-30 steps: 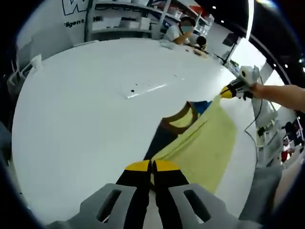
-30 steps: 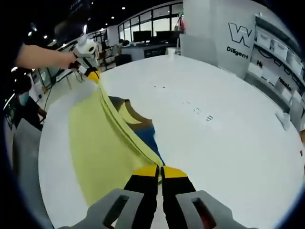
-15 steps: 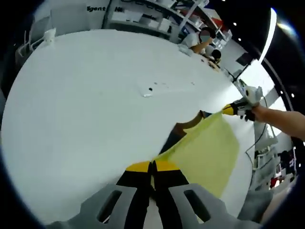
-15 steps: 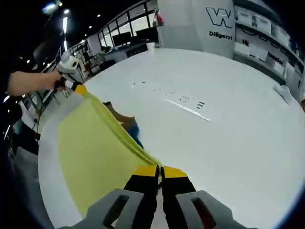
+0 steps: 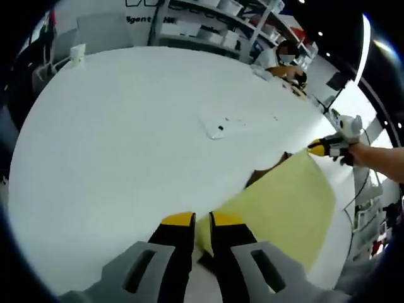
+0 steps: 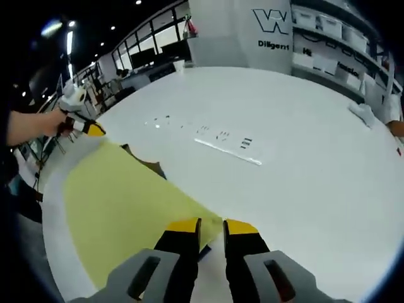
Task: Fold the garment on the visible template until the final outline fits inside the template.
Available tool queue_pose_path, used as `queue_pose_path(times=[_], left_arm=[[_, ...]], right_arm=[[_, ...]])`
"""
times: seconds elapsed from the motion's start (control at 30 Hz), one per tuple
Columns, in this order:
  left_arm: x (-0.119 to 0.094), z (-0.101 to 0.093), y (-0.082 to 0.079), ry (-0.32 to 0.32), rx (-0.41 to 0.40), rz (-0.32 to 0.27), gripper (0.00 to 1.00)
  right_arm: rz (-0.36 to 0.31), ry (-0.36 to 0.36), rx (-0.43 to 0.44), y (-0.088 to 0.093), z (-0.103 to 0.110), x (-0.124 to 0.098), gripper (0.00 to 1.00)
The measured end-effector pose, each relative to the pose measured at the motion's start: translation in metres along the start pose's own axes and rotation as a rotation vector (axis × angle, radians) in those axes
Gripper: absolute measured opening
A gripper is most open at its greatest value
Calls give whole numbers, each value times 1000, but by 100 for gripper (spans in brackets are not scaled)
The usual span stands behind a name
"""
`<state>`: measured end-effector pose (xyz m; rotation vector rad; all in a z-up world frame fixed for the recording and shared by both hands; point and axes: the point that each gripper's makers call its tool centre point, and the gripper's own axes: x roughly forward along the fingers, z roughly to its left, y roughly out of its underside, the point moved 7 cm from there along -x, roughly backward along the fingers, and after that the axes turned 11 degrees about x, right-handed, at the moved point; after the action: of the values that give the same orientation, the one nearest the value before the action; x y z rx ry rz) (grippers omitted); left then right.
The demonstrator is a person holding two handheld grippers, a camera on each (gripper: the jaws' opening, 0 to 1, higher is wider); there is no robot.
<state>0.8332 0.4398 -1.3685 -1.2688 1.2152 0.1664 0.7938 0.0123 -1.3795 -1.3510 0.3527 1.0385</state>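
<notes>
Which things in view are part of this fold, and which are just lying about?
Job: flat yellow fabric garment; left tongs; right tongs.
Lying about: thin clear strip on the white table; small white cup at the table edge; white cloth.

Wall panel (image 6: 278, 31) reads "W" over "Diligent" (last letters blurred).

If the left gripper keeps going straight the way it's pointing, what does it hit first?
Probably the yellow garment: its near corner lies between the left gripper's open jaws. Past that, bare white table, though depth is uncertain.
</notes>
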Motion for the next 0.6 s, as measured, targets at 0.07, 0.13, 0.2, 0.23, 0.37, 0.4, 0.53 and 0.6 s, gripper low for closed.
queue_pose_path(times=[0.07,0.13,0.2,0.23,0.37,0.4,0.53,0.6], left_arm=[[-6,1,4,-12,1,-7,16],[-13,1,9,-12,-1,-13,15],[-17,-1,15,-2,-9,-21,16],[-23,-6,21,5,-15,-24,17],[-39,-28,39,38,-15,-36,19],[-42,-35,44,52,-14,-39,19],[-56,-58,65,88,2,-43,22],[-62,-66,75,107,5,-45,22]], right_arm=[[5,1,0,5,0,-4,13],[-2,-2,-2,8,0,-8,16],[-9,-13,0,13,2,-13,15],[-11,-23,-1,16,6,-17,15],[-20,-66,-6,30,13,-29,15],[-23,-85,-12,36,18,-34,15],[-20,-144,-29,57,28,-44,16],[-13,-184,-45,67,35,-49,18]])
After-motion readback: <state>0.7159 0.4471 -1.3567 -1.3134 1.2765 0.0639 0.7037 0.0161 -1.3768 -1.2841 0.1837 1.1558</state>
